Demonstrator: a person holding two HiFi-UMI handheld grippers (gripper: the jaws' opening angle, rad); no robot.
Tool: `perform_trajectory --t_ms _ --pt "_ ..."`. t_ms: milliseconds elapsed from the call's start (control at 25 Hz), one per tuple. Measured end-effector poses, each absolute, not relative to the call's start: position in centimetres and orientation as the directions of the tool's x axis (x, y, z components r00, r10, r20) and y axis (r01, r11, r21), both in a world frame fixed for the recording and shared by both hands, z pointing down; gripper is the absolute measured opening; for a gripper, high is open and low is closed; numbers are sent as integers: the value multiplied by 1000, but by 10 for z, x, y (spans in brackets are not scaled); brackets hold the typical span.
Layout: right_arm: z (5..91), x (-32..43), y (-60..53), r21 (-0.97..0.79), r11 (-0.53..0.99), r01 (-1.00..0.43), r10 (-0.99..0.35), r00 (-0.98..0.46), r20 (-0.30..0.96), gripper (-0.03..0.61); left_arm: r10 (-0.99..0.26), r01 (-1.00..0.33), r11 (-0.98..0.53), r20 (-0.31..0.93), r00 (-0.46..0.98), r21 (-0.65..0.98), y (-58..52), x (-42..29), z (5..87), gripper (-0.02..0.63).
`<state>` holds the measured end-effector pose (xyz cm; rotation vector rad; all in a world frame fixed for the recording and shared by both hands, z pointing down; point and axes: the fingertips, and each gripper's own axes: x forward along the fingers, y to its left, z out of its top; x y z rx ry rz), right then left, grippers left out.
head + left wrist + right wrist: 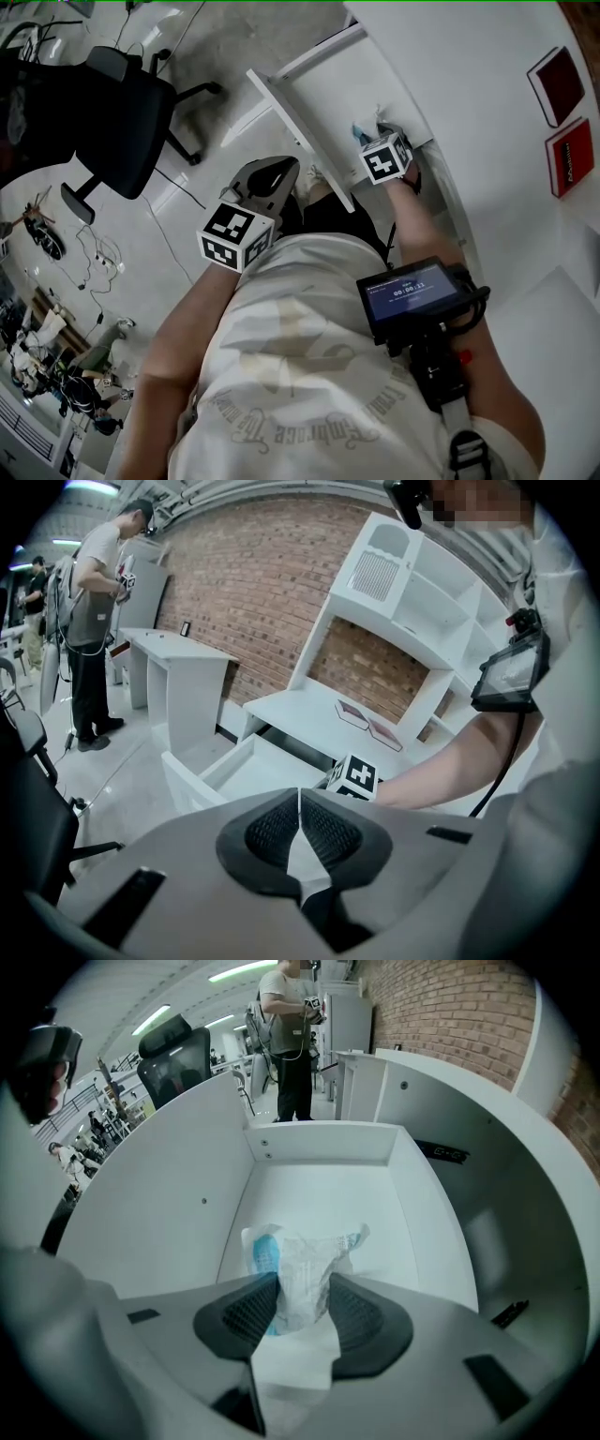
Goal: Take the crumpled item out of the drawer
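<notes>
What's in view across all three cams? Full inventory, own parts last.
drawer: one, white, pulled open
desk: one, white, above the drawer
crumpled item: one, white and blue, in the drawer
red booklets: two, on the desk top
office chair: one, black, floor at left
bystanders: at least two, one in grey, across the room
screen: one, black, chest-mounted
left tongs: one, grey, shut, empty, outside the drawer
right tongs: one, grey, shut on the crumpled item
</notes>
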<state>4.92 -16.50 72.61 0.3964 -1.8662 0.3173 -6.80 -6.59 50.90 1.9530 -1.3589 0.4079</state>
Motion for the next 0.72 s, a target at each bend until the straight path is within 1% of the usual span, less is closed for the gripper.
perform_trajectory --t_ms 720 --pt "669 40 -154 -36 894 -446 -175 -423 889 175 -715 -906 -272 562 416 324 -66 -69 477 28"
